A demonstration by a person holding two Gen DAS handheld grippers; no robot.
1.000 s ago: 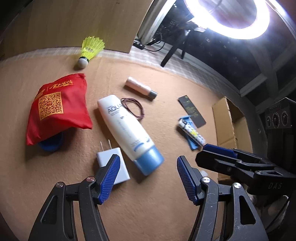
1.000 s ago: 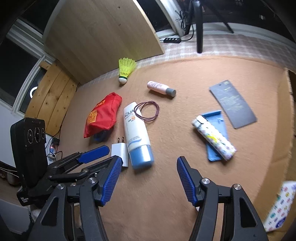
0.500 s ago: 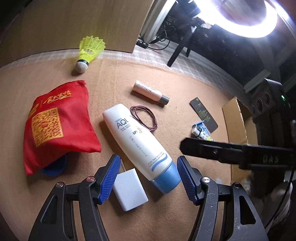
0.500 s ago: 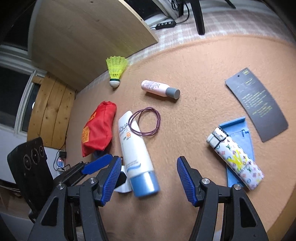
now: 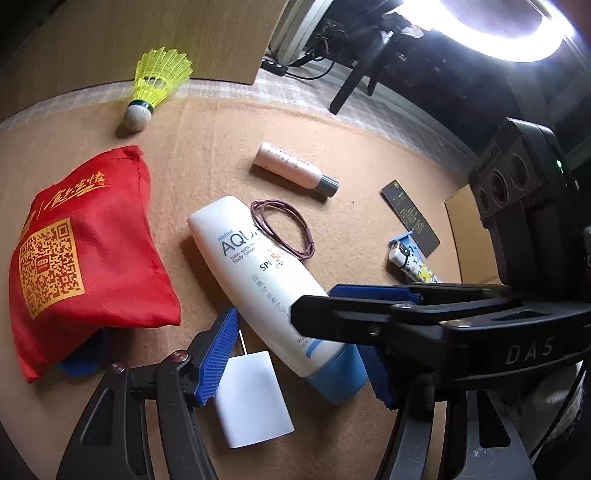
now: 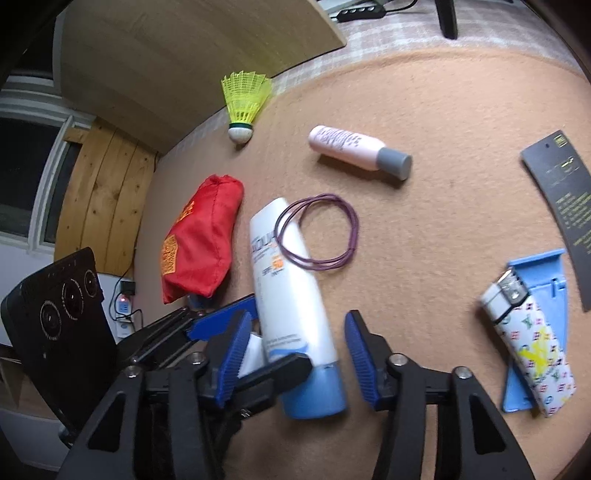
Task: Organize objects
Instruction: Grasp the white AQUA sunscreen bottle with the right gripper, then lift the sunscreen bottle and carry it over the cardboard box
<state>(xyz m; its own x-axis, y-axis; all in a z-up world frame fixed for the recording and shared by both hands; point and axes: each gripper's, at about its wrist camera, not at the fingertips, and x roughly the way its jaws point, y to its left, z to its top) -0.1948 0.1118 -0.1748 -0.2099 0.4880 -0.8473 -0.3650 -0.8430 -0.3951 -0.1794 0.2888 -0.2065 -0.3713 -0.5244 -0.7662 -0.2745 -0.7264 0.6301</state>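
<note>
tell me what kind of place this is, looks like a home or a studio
Probably a home room set up for recording: a ring light on a stand, a power strip with cables, and everyday items on a felt-covered table.

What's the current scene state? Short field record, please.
surface: tan felt mat
target: sunscreen tube, lying flat, blue cap toward the grippers
right gripper: jaws closing, tube's cap end between them, pads not yet pressing
left gripper: open around the tube's cap end
beside tube: white charger, purple hair tie
</note>
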